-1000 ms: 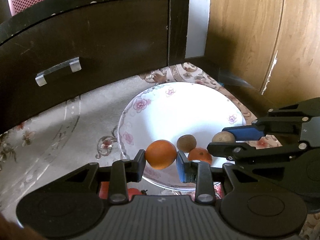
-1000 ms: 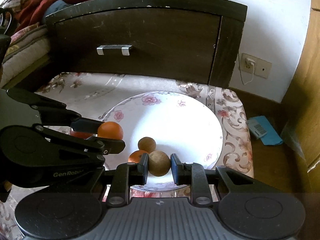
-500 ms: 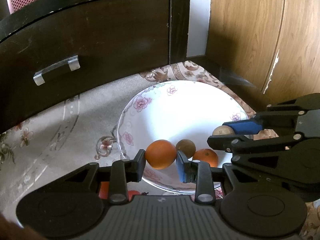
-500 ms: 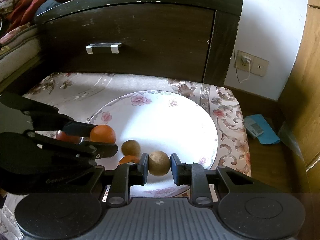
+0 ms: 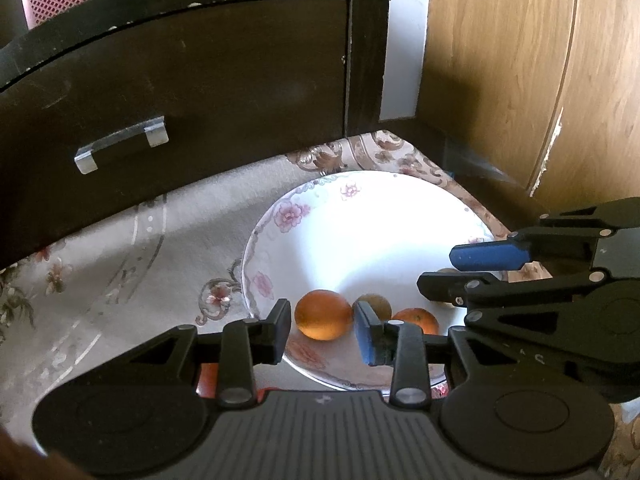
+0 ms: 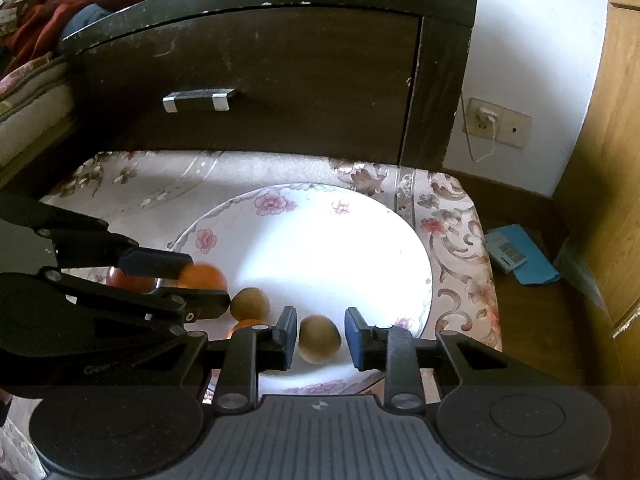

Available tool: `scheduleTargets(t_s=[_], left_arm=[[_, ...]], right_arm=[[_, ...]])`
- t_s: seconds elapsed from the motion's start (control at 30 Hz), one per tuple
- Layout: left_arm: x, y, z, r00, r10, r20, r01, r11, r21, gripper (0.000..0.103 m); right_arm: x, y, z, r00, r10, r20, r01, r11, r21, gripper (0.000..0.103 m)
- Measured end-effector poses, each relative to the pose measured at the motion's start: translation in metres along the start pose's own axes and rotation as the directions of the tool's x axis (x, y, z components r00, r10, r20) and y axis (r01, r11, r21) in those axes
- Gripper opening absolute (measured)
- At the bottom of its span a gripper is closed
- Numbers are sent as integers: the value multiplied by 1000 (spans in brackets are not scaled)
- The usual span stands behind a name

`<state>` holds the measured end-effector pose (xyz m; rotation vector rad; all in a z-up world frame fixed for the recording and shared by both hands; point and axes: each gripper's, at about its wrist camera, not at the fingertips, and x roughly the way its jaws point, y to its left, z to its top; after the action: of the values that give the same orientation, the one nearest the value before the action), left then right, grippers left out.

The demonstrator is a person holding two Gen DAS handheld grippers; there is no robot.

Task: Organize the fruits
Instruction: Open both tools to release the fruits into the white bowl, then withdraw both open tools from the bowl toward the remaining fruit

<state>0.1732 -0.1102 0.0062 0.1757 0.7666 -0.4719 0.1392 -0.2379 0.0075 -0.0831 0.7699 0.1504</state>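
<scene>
A white plate (image 5: 280, 216) (image 6: 272, 202) with pink flowers lies on a floral cloth. My left gripper (image 5: 323, 334) (image 6: 204, 282) hangs over its near rim. An orange (image 5: 324, 314) (image 6: 202, 276) sits between its opening jaws, with a thin gap at the left pad. My right gripper (image 6: 321, 336) (image 5: 456, 270) is opening too. A brown round fruit (image 6: 320, 338) lies between its pads with gaps on both sides. A second brown fruit (image 5: 374, 306) (image 6: 250, 303) and a second orange (image 5: 416, 320) (image 6: 244, 325) rest on the plate between the two grippers.
A dark wooden drawer front with a metal handle (image 5: 120, 144) (image 6: 198, 100) stands just behind the cloth. A wooden panel (image 5: 520, 80) is at the right. A red fruit (image 6: 128, 280) lies left of the plate under my left gripper. A blue packet (image 6: 520, 254) lies on the floor.
Both grippers' jaws have widened. The pads no longer squeeze the orange on the left or the brown fruit on the right. Neither hand has shifted much.
</scene>
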Motion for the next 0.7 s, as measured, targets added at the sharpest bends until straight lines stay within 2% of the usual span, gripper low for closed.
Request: scheduleTargets(t_s=[0.7], left_arm=[[-42,17,-2,998,48,43,-48,999,-2,44]], right_arm=[[-19,-3,12,999,-6,44,4,999,44,25]])
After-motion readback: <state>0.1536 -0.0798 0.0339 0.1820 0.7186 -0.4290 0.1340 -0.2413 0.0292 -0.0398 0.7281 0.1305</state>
